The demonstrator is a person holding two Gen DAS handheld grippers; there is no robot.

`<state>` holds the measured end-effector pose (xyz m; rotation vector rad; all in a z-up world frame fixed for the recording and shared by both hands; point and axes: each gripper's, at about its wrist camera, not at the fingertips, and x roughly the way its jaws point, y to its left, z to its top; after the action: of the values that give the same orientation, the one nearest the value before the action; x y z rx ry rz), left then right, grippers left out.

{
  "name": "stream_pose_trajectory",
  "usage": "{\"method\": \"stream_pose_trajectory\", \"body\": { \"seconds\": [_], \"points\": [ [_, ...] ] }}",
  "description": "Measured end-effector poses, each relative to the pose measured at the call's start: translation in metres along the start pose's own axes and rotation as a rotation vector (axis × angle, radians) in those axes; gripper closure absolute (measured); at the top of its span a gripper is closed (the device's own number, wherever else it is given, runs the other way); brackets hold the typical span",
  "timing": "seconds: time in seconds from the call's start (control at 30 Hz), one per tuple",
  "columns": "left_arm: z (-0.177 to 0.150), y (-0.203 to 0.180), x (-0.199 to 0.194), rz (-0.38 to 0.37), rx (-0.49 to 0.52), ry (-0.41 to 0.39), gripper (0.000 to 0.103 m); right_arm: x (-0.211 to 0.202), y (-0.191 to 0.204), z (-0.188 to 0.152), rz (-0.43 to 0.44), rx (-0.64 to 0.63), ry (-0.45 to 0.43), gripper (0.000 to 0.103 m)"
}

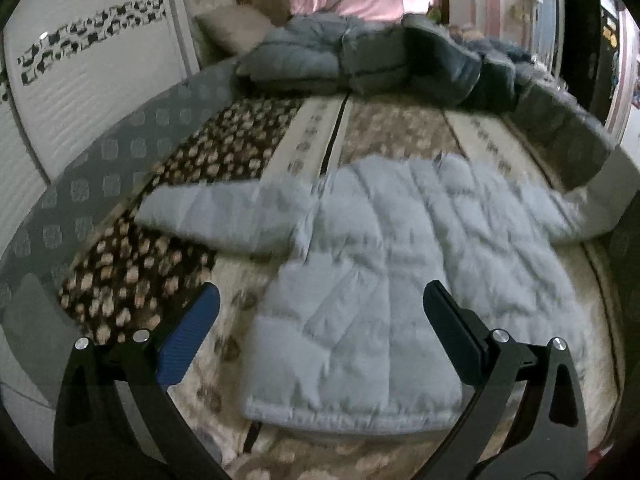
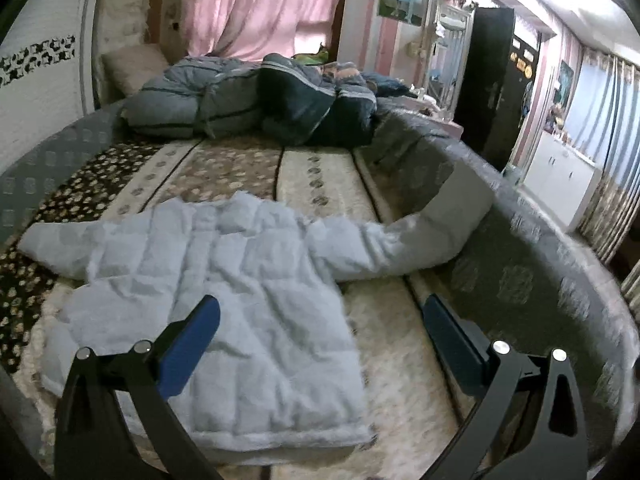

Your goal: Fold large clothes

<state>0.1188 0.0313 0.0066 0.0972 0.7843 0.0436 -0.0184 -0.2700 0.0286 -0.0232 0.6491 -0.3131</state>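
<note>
pale blue puffer jacket (image 1: 372, 280) lies flat on the bed (image 1: 120, 184), quilted side up, both sleeves spread out sideways, hem nearest the cameras. left sleeve (image 1: 212, 216) rests on the dark spotted strip of the bedspread; right sleeve (image 2: 400, 244) runs out to the grey padded bed edge (image 2: 520, 264), its cuff end lying up against that edge. hem band (image 1: 352, 416) is straight, near the foot of the bed.

left gripper (image 1: 320, 320) hovers over the lower body of the jacket, jaws spread wide, nothing between them. one blue pad (image 1: 188, 340) sits over the bedspread just left of the jacket, the other dark pad (image 1: 452, 340) over the jacket's right lower part. cannot tell if either touches the fabric.

right gripper (image 2: 320, 332) also wide apart and empty. its blue pad (image 2: 188, 352) is over the jacket's lower right panel, the other pad (image 2: 452, 348) over bare bedspread beside the grey edge, below the right sleeve.

far end of bed: a heap of grey-blue and dark bedding (image 2: 256, 96) with a pillow (image 2: 132, 64) beside it, well apart from the jacket. pink curtain (image 2: 256, 8) behind. white headboard (image 1: 88, 92) with a black patterned band on the left. dark door (image 2: 492, 88) and white cabinets (image 2: 560, 172) at right in the right wrist view. left wrist view is a bit blurred.
</note>
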Motion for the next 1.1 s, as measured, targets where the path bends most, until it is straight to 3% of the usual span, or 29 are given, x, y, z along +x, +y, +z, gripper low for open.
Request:
{"method": "stream_pose_trajectory", "body": {
  "seconds": [0.1, 0.23, 0.37, 0.5, 0.63, 0.77, 0.87, 1.0, 1.1],
  "points": [
    [0.033, -0.008, -0.009, -0.02, 0.003, -0.048, 0.003, 0.005, -0.017, 0.028, -0.048, -0.024, -0.035, 0.001],
    [0.07, -0.021, -0.02, -0.113, -0.019, -0.106, 0.003, 0.009, -0.037, 0.062, -0.037, -0.007, -0.066, 0.001],
    [0.074, -0.043, -0.024, -0.141, -0.019, -0.136, 0.003, 0.018, -0.038, 0.066, -0.011, 0.004, -0.087, 0.001],
    [0.055, -0.07, -0.017, -0.154, 0.004, -0.109, 0.003, 0.026, -0.025, 0.043, 0.097, 0.078, -0.082, 0.001],
    [0.037, -0.083, -0.022, -0.162, 0.027, -0.15, 0.003, 0.03, -0.024, 0.031, 0.012, 0.043, -0.096, 0.001],
    [0.036, -0.084, -0.027, -0.135, 0.01, -0.21, 0.003, 0.034, -0.049, 0.033, -0.056, 0.056, -0.121, 0.001],
    [0.049, -0.084, -0.021, -0.141, 0.002, -0.21, 0.003, 0.046, -0.069, 0.043, -0.083, 0.073, -0.119, 0.001],
    [0.079, -0.084, -0.018, -0.078, 0.027, -0.258, 0.003, 0.054, -0.087, 0.066, -0.099, 0.07, -0.139, 0.001],
    [0.11, -0.081, -0.016, -0.101, 0.01, -0.279, 0.003, 0.051, -0.1, 0.087, -0.102, 0.081, -0.186, 0.001]
  ]
}}
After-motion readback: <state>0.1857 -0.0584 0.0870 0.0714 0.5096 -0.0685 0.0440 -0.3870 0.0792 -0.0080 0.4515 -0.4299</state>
